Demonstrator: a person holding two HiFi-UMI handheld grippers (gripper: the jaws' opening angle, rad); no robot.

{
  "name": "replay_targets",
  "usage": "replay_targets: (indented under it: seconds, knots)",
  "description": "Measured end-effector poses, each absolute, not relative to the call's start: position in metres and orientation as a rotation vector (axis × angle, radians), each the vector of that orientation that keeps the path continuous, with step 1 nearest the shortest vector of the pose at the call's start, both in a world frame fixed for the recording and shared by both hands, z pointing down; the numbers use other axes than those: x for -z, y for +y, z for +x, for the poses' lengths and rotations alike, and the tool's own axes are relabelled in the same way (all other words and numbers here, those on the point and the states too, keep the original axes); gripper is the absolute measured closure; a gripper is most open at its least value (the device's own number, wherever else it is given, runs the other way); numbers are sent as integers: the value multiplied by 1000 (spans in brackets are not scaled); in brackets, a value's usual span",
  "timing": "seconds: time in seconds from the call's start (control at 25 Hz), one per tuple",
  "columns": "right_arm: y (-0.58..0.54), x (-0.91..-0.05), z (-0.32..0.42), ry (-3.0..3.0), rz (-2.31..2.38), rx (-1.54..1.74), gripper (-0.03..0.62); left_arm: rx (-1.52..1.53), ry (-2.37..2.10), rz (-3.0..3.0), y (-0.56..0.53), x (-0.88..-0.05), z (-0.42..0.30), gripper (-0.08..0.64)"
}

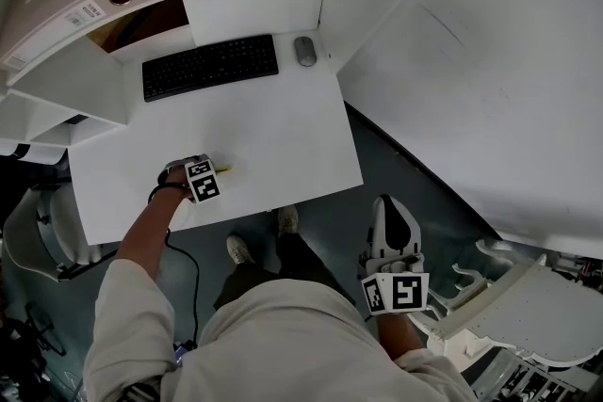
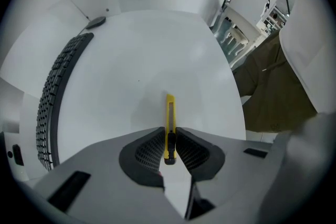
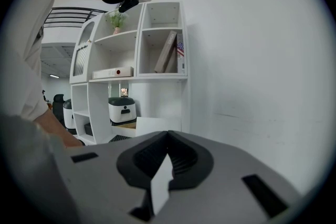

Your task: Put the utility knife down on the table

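A slim yellow utility knife (image 2: 170, 113) is pinched between the dark pads of my left gripper (image 2: 169, 132), its free end pointing at the white table (image 2: 136, 65). In the head view the left gripper (image 1: 201, 180) stands over the table's near left part, aimed straight down, and a bit of the yellow knife (image 1: 223, 169) sticks out beside it. I cannot tell whether the knife touches the table. My right gripper (image 1: 393, 214) hangs off the table by the person's right side, above the floor. Its jaws (image 3: 168, 138) are shut with nothing in them.
A black keyboard (image 1: 210, 66) and a grey mouse (image 1: 305, 51) lie at the table's far edge. White shelves (image 3: 131, 60) with books and a plant stand beyond. White chairs (image 1: 513, 297) are at the lower right, another chair (image 1: 38, 235) at the left. The person's shoes (image 1: 264, 235) stand below the table's front edge.
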State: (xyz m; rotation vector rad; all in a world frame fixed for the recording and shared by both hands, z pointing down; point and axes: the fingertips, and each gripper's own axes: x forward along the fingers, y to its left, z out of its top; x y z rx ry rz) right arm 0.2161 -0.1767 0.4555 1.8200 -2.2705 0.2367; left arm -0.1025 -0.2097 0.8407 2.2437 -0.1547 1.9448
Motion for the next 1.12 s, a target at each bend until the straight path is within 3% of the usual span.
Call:
replay_targets:
  seconds: [0.56, 1.12]
  knots:
    - [-181, -455, 215, -2278, 1812, -236, 589, -1927, -114, 2213, -210, -841, -103, 483]
    - [-178, -452, 211, -2301, 1793, -225, 589, -1871, -201, 2261, -212, -832, -101, 383]
